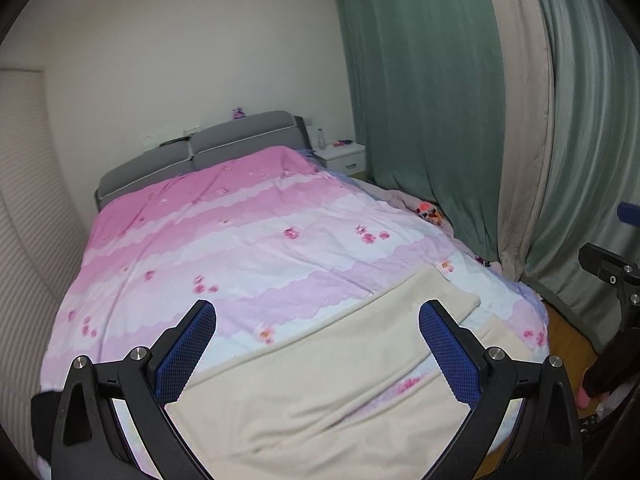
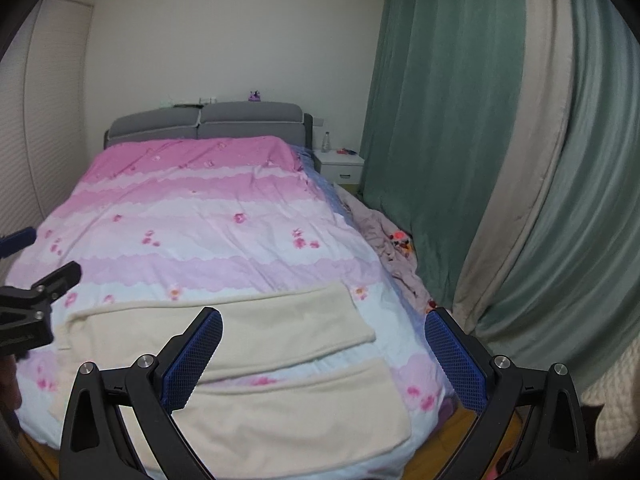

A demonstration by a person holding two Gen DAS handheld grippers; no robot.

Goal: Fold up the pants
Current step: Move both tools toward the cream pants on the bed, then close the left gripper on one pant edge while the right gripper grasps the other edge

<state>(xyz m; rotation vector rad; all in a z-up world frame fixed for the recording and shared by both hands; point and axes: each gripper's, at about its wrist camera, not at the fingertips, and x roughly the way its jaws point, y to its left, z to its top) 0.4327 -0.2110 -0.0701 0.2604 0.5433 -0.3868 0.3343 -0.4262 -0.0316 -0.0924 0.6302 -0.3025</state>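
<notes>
Cream pants [image 1: 332, 384] lie spread flat at the foot of the bed, two legs side by side with a strip of duvet showing between them; they also show in the right wrist view [image 2: 260, 364]. My left gripper [image 1: 318, 344] is open and empty, hovering above the pants. My right gripper [image 2: 324, 356] is open and empty, above the leg ends near the bed's right edge. The right gripper shows at the far right of the left wrist view [image 1: 612, 272]; the left gripper shows at the left edge of the right wrist view [image 2: 36, 300].
A pink and lilac flowered duvet [image 2: 208, 216] covers the bed with its grey headboard [image 2: 208, 122]. A white nightstand [image 2: 340, 166] stands beside it. Green curtains [image 2: 460, 140] hang on the right. Crumpled cloth [image 2: 384, 240] lies by the bed's right side.
</notes>
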